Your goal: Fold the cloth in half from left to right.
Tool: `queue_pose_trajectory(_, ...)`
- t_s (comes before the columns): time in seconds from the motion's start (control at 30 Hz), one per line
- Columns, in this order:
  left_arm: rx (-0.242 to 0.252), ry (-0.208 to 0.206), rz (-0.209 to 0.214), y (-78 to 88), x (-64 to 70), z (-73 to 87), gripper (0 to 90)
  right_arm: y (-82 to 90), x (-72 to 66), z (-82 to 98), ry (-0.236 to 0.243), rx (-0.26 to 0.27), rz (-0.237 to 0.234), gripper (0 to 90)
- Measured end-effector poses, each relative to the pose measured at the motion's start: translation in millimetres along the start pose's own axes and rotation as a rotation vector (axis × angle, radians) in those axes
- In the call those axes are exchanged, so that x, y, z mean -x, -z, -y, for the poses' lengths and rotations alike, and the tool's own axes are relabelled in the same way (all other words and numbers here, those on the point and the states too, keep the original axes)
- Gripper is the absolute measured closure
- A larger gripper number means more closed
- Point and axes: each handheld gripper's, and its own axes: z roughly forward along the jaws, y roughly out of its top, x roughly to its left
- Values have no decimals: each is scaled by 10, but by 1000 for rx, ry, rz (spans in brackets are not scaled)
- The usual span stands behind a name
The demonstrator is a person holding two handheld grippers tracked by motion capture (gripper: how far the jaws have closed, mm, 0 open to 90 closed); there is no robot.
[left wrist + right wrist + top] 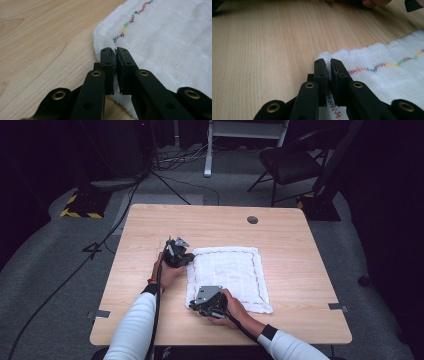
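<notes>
A white cloth (230,276) lies spread flat near the middle of the wooden surface (295,255), and the person has a pair of tongs at each of the two corners along its left edge. The left tongs (178,254) sit at the far-left corner, the right tongs (206,306) at the near-left corner. In the left gripper view the left tongs (114,53) are pinched nearly closed, with the thin hem of the cloth (172,42) caught between them. The right gripper view shows the same: the right tongs (328,65) squeezed together on the cloth's (387,75) corner, a sliver of fabric between the jaws.

Gripping two corners of one edge looks like the setup for lifting that side and folding it across, since one corner alone would let the cloth sag and twist.

The cloth is a loose, gauzy weave, soft and slightly puckered, with a zigzag line of rainbow stitching (130,21) running just inside its fluffy border. The surface is pale, smooth wood grain.
</notes>
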Motion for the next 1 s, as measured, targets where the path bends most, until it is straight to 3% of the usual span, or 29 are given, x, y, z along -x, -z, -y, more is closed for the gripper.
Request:
queue_pose_trajectory(0.2,18,34,3,83,-94,46,858,22,1,4,2,5,1,848)
queue_pose_trajectory(0.33,16,28,-7,148,-108,48,859,55,-9,-15,17,21,5,848)
queue_pose_trajectory(0.5,54,26,-12,234,-98,1,859,94,16,-57,20,39,14,849)
queue_pose_trajectory(0.7,89,47,0,248,-74,-84,860,285,66,-88,15,75,22,853)
queue_pose_trajectory(1.0,95,4,-4,186,66,-296,860,611,162,-8,-30,127,58,854)
